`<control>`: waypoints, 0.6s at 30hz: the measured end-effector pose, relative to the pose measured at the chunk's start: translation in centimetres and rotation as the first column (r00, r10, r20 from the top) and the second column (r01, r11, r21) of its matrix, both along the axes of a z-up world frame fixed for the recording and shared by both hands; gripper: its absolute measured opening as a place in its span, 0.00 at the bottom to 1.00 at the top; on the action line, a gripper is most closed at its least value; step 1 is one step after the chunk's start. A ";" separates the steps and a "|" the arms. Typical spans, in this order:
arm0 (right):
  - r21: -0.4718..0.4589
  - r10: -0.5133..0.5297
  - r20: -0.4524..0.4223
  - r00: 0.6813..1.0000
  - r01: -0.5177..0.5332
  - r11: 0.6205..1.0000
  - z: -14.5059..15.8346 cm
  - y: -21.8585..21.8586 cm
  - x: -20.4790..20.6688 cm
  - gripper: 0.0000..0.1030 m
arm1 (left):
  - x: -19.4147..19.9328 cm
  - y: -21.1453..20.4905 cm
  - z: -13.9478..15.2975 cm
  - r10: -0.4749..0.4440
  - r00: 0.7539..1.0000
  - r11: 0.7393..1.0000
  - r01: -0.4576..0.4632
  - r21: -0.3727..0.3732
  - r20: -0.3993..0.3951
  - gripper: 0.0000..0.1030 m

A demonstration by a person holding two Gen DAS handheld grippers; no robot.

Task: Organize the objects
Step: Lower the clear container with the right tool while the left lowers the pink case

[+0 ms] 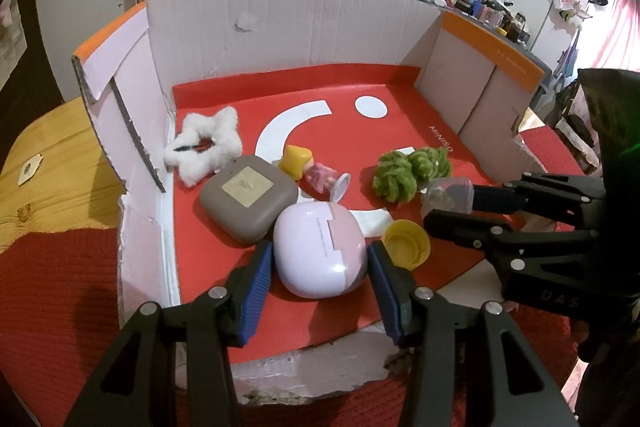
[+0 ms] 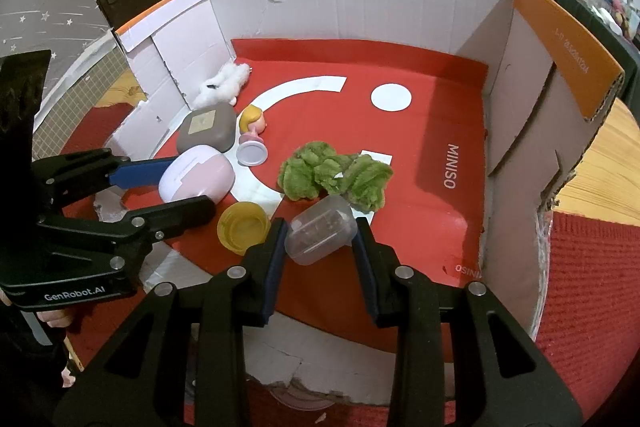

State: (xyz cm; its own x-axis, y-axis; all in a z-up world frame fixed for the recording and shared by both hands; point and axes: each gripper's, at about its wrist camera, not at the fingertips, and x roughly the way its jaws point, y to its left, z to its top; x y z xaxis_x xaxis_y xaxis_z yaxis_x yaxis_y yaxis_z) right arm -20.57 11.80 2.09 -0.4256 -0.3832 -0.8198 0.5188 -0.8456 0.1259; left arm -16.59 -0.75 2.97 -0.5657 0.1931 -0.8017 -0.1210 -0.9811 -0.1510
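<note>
Glossy plastic makes the pink case look light, stiff and slippery, so I judge its rounded flanks are the place to squeeze, squarely and low, or it may squirt out. It is a smooth lilac-and-pink pebble with a stepped seam, lying near the front edge of the cardboard box, touching the grey case. The left gripper straddles it, jaws spread, pads apparently not yet pressing. The right gripper likewise brackets the clear capsule with jaws apart, beside the yellow cap.
</note>
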 end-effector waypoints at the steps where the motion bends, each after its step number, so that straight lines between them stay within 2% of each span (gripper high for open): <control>1: -0.001 -0.001 0.000 1.000 0.001 1.000 0.0 0.0 0.0 0.31 | 0.0 0.0 0.0 0.001 1.000 1.000 -0.001 0.003 0.000 0.49; 14: -0.023 -0.010 -0.022 1.000 0.009 1.000 0.8 0.3 0.4 0.32 | 0.1 0.0 0.2 0.010 1.000 1.000 -0.010 0.020 -0.008 0.50; 15: -0.024 -0.010 -0.025 1.000 0.009 1.000 0.9 0.4 0.5 0.33 | 0.2 0.0 0.3 0.011 1.000 1.000 -0.011 0.023 -0.014 0.52; 18: -0.024 -0.008 -0.038 0.999 0.007 1.000 1.3 0.4 0.9 0.50 | 0.4 0.0 0.8 0.013 0.999 1.000 -0.012 0.025 -0.031 0.57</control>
State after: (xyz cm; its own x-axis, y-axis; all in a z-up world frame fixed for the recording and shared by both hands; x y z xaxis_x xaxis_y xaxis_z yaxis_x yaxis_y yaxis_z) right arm -19.66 12.16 3.35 -0.4593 -0.3989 -0.7937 0.5171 -0.8466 0.1262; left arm -16.16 -0.77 3.77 -0.5929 0.2051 -0.7788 -0.1136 -0.9787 -0.1712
